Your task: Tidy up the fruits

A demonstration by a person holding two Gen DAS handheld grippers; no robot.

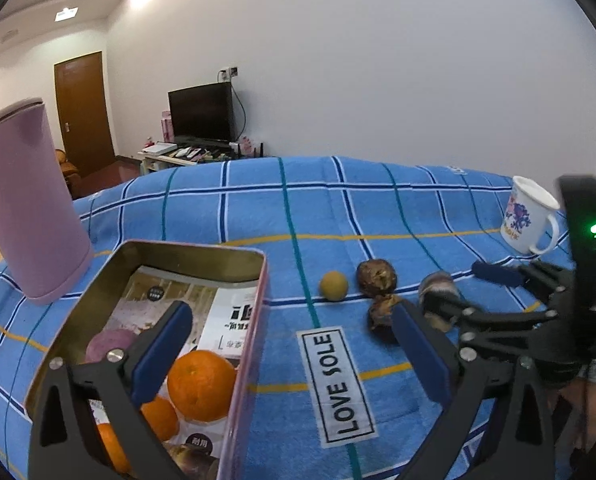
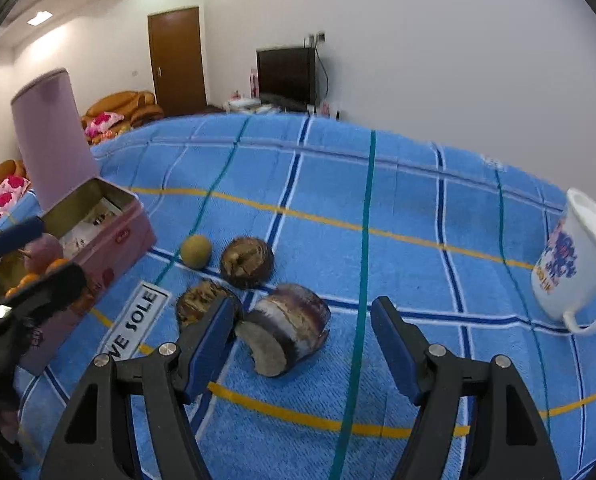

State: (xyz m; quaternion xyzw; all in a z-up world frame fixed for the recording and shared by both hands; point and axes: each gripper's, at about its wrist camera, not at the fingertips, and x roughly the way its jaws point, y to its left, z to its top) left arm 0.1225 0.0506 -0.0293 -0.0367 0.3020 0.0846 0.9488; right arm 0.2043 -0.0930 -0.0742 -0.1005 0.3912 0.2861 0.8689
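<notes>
My left gripper (image 1: 293, 346) stands open, nothing gripped. Its left finger hangs over the pink tin (image 1: 193, 249), its right finger over the cloth beside it. In the tin lie oranges (image 1: 201, 384), a purple fruit (image 1: 107, 346) and printed leaflets. On the blue checked cloth (image 1: 378, 208) sit a small yellow fruit (image 2: 195, 251), two brown husked fruits (image 2: 246, 262) and a purple-brown chunk (image 2: 287, 330). The chunk lies between the fingers of my open right gripper (image 2: 306, 340): the left pad is close beside it, the right pad clearly apart.
A tall pink cylinder (image 1: 25, 208) stands behind the tin at the left. A white mug (image 2: 578, 264) with a blue print sits at the right on the cloth. A "LOVE SOLE" label (image 1: 336, 384) is sewn to the cloth. The left gripper (image 2: 37, 258) shows at the left edge over the tin.
</notes>
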